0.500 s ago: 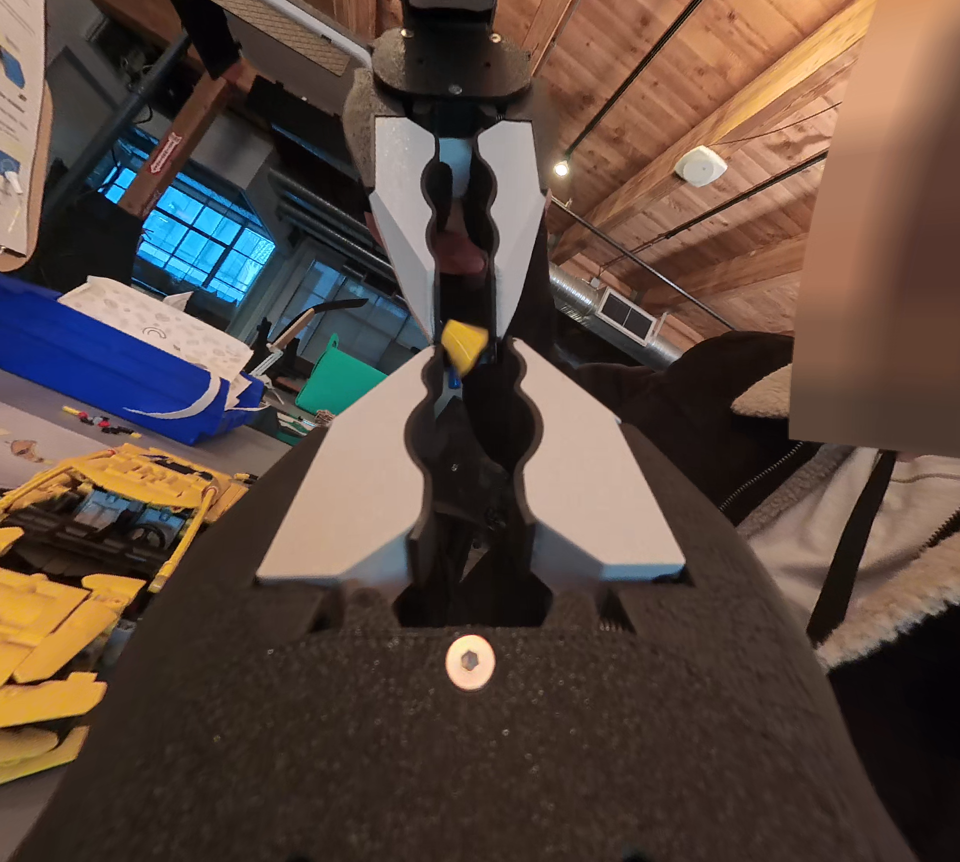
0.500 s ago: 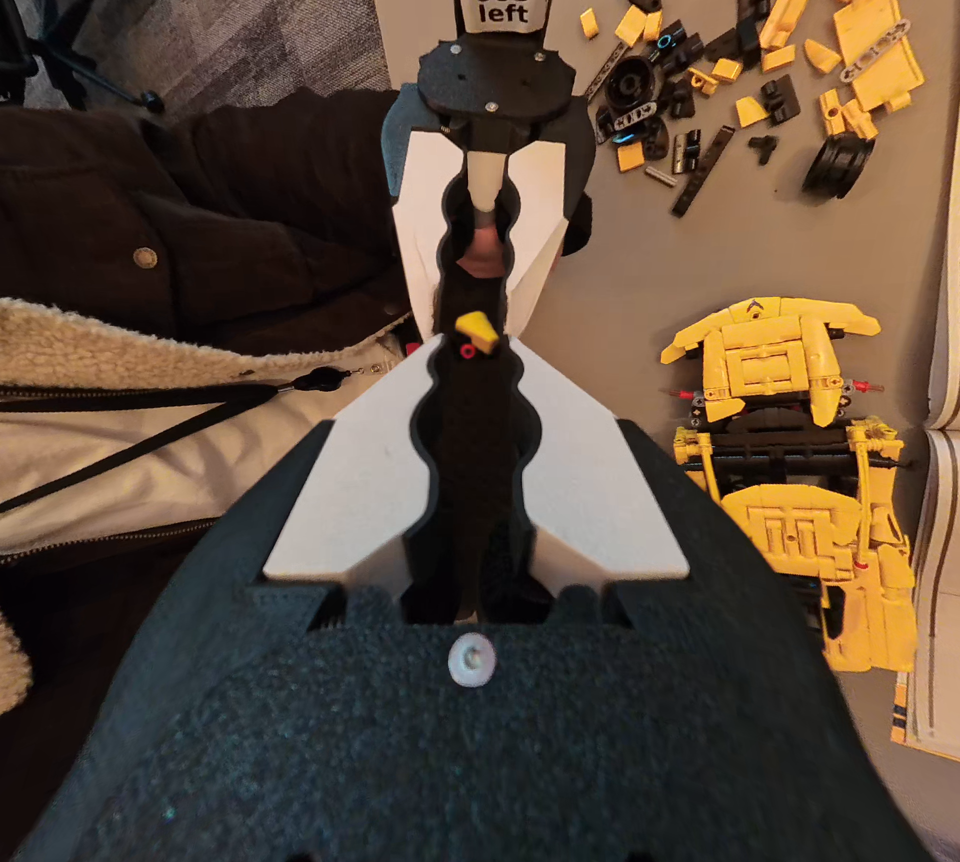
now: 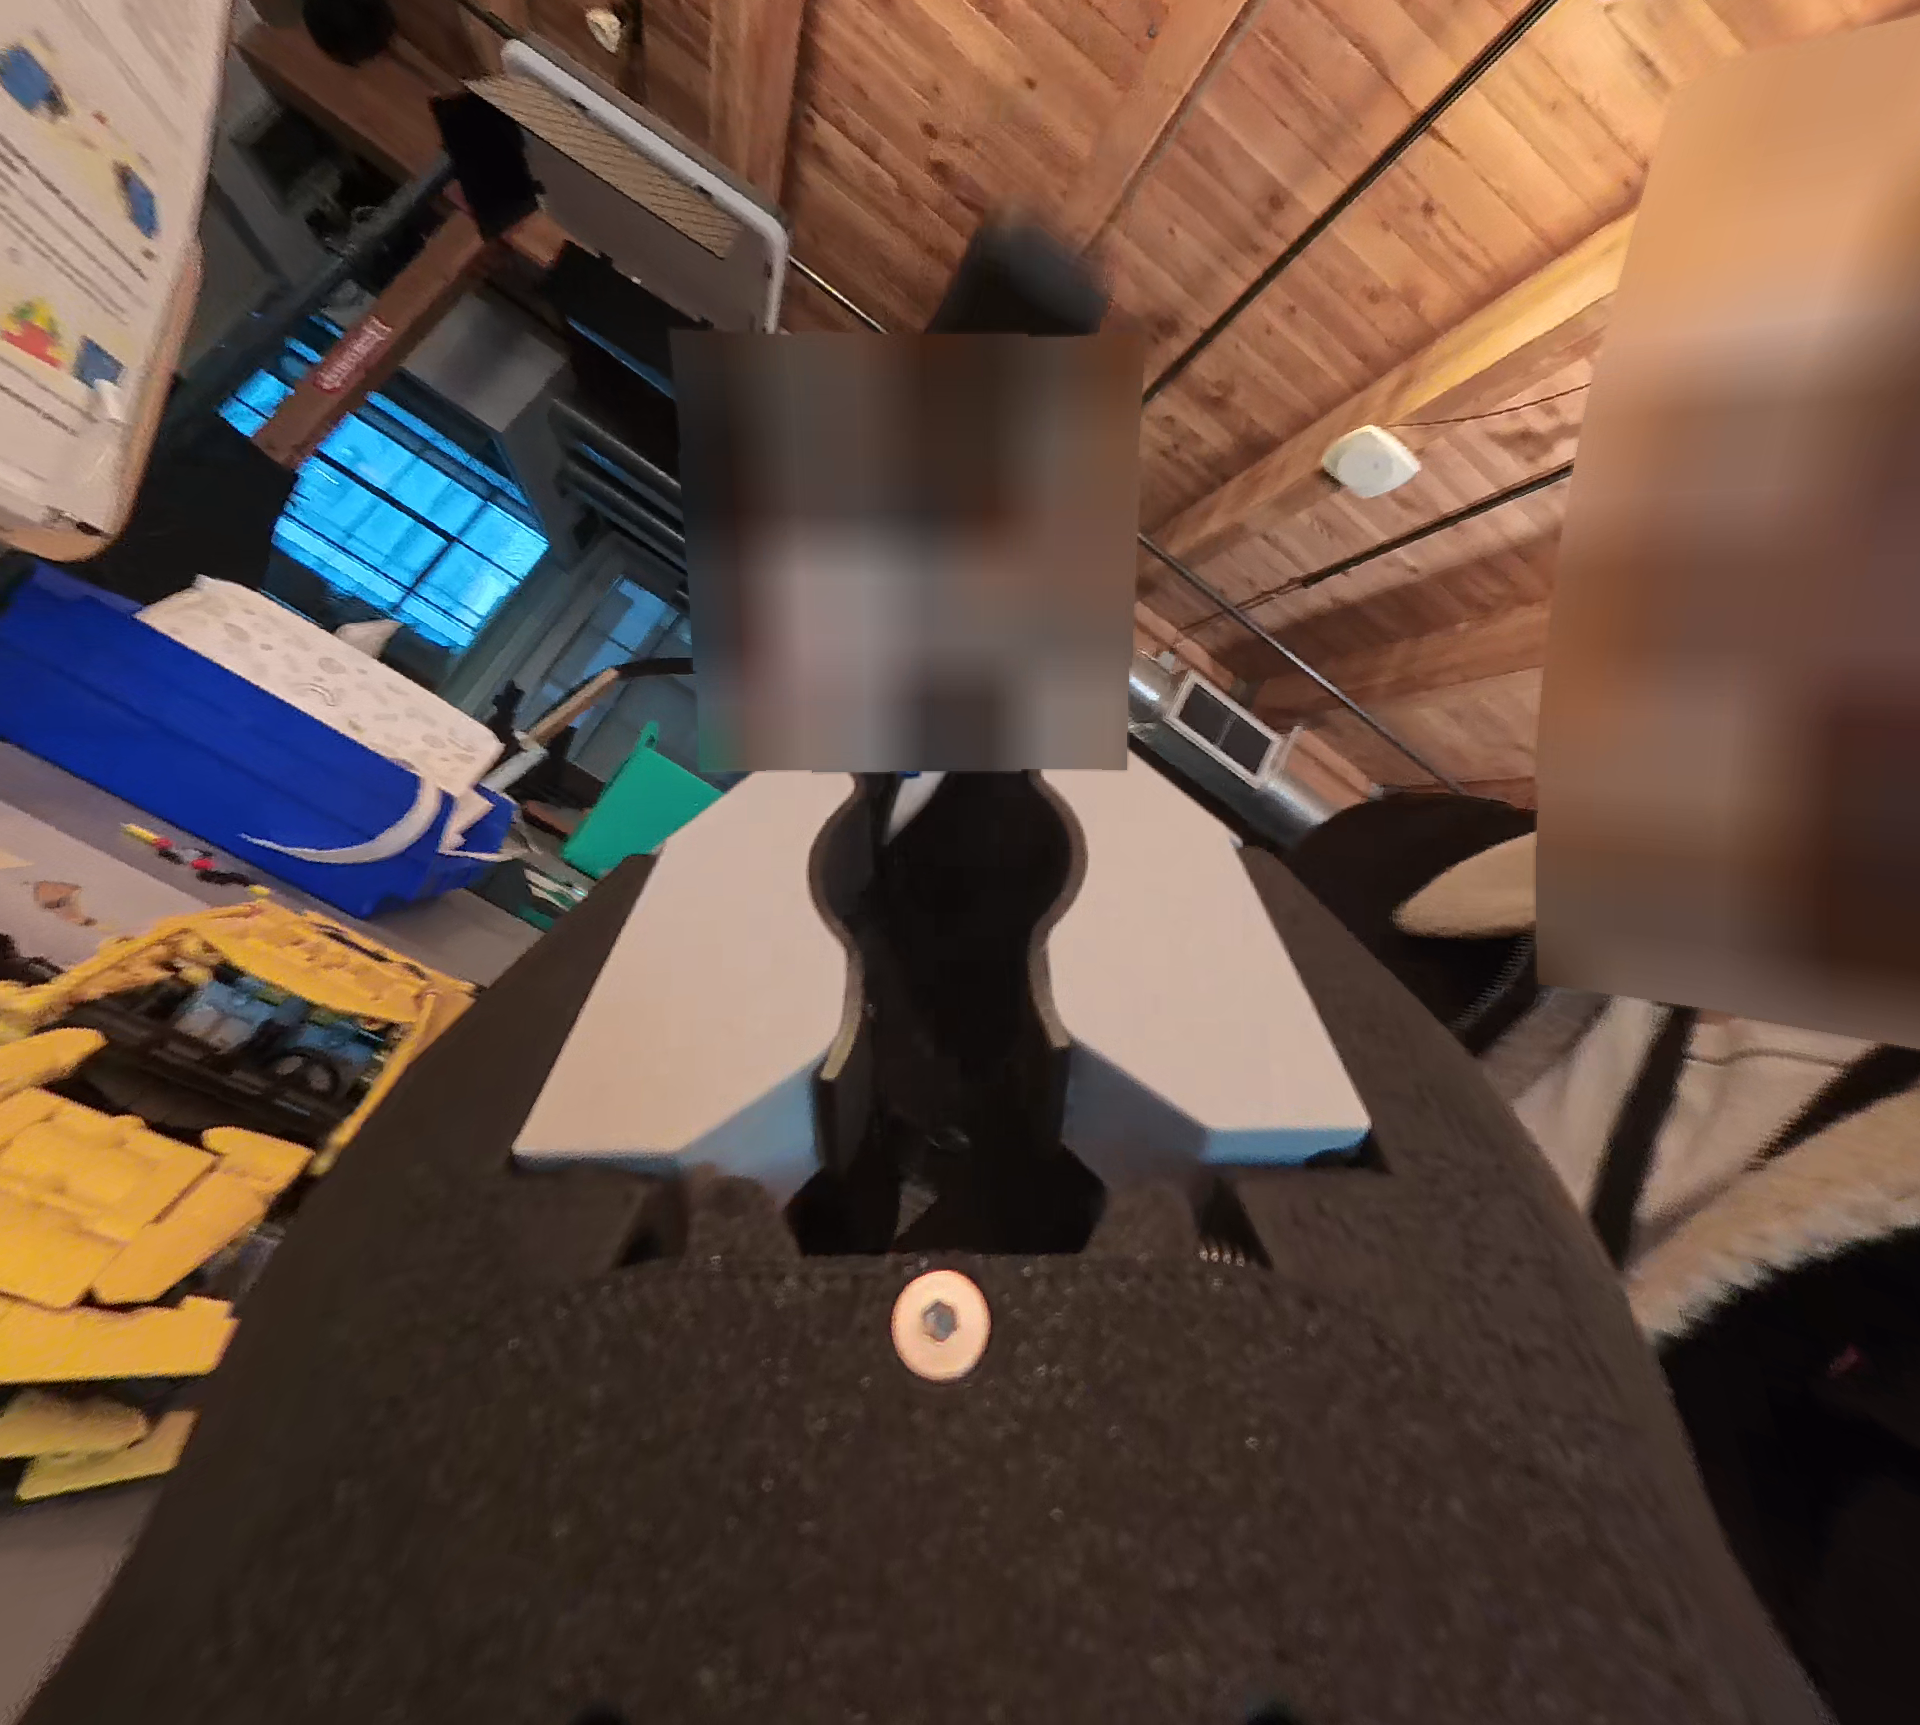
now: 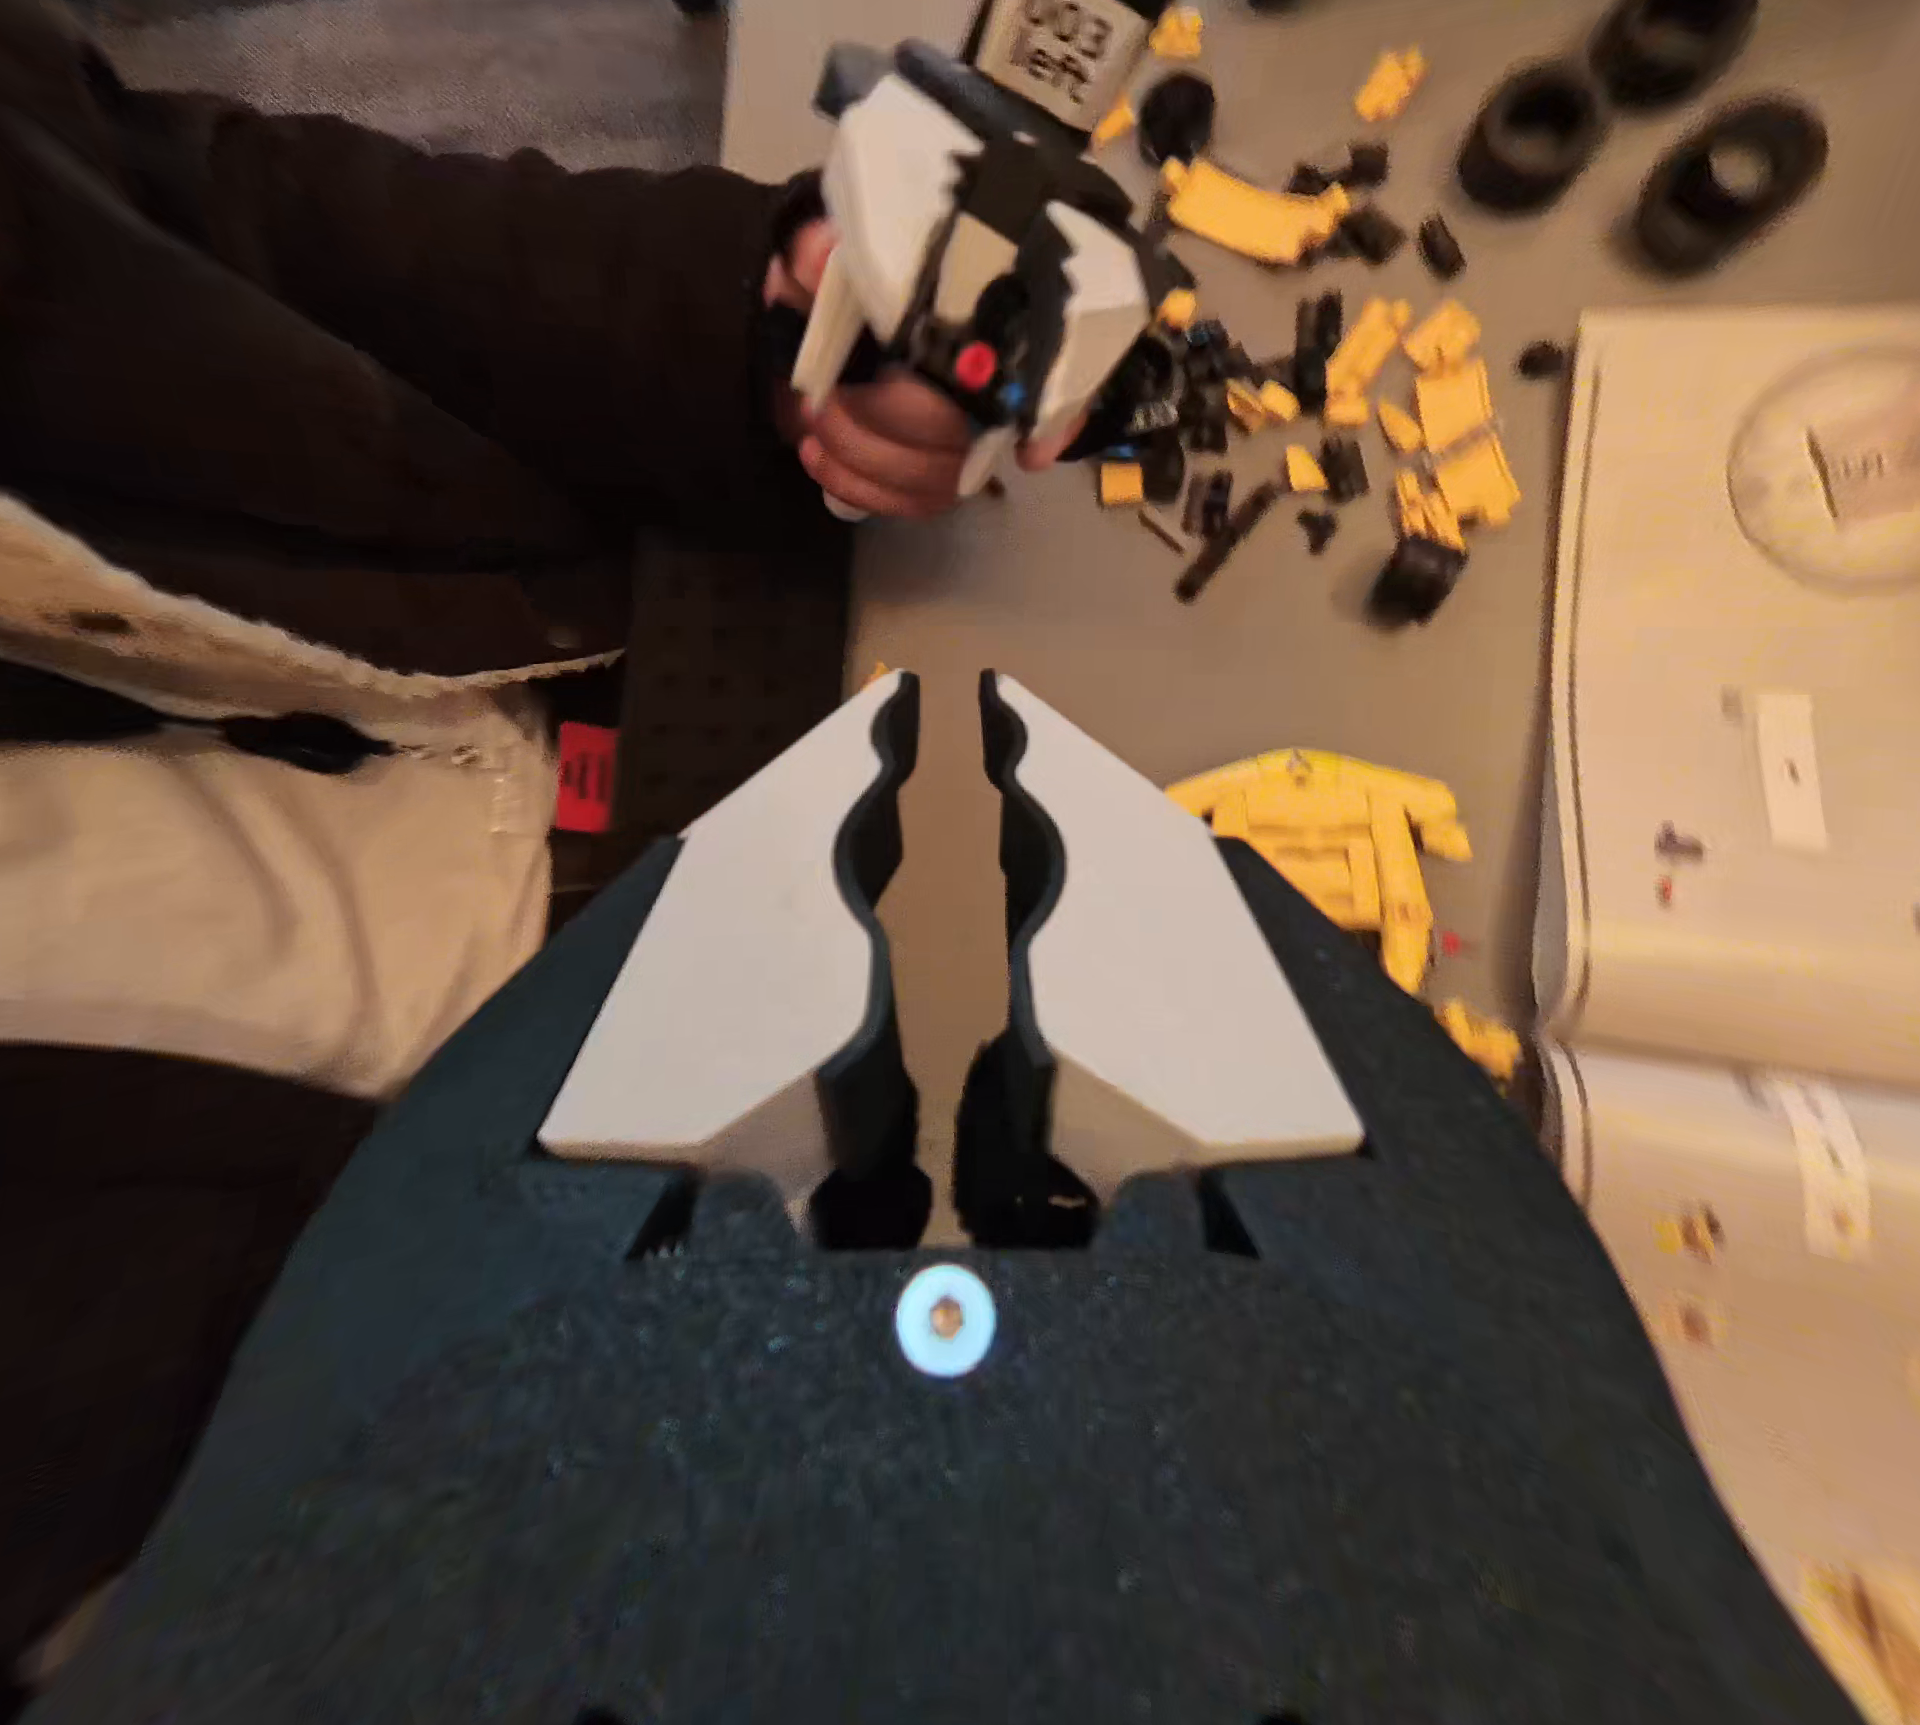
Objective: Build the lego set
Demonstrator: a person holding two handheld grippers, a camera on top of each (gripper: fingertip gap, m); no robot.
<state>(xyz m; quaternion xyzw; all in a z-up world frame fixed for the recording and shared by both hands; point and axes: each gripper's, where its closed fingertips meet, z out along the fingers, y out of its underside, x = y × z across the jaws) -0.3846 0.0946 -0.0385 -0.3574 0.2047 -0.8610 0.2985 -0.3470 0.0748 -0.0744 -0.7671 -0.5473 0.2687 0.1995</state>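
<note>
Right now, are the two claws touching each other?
Apart. Right wrist view: bare table shows between the right claw and the left claw, held farther off beside the loose pieces.

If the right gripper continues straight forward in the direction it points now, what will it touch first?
The right gripper is open and empty. Straight ahead lies bare grey table, so probably that first. The left gripper sits farther along, slightly left; depth is unclear.
</note>
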